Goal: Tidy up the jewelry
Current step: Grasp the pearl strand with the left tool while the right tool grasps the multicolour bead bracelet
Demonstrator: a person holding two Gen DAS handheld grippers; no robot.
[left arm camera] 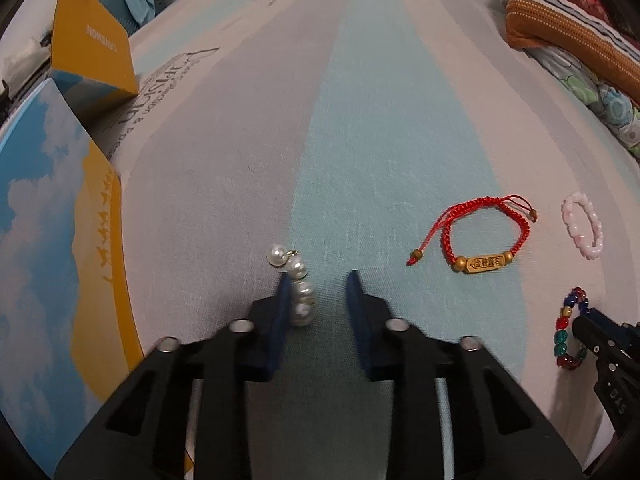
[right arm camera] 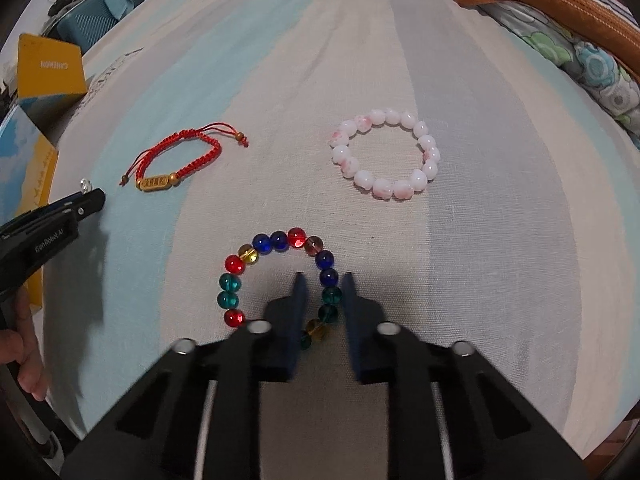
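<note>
1. Striped across in pale blue, grey and cream, the bed sheet (right arm camera: 460, 240) carries four bracelets laid out flat.
2. The bracelet of white pearl beads (left arm camera: 298, 288) lies against the inner face of the left hand-held gripper's (left arm camera: 318, 280) left finger; its jaws are spread wide and clasp nothing.
3. The bracelet of red, blue, green and amber glass beads (right arm camera: 276, 280) sits under the right hand-held gripper (right arm camera: 323, 280), whose half-open fingers straddle the ring's right side, one inside the loop, one outside; whether they pinch it I cannot tell.
4. The red braided cord bracelet with a gold plaque (right arm camera: 180, 158) lies between the two grippers, further out.
5. The pink-and-white bead bracelet (right arm camera: 386, 154) rests to the right of it.
6. A yellow-and-blue cardboard box (left arm camera: 60, 240) stands at the left edge, folded patterned bedding (left arm camera: 580, 40) at the far right.
</note>
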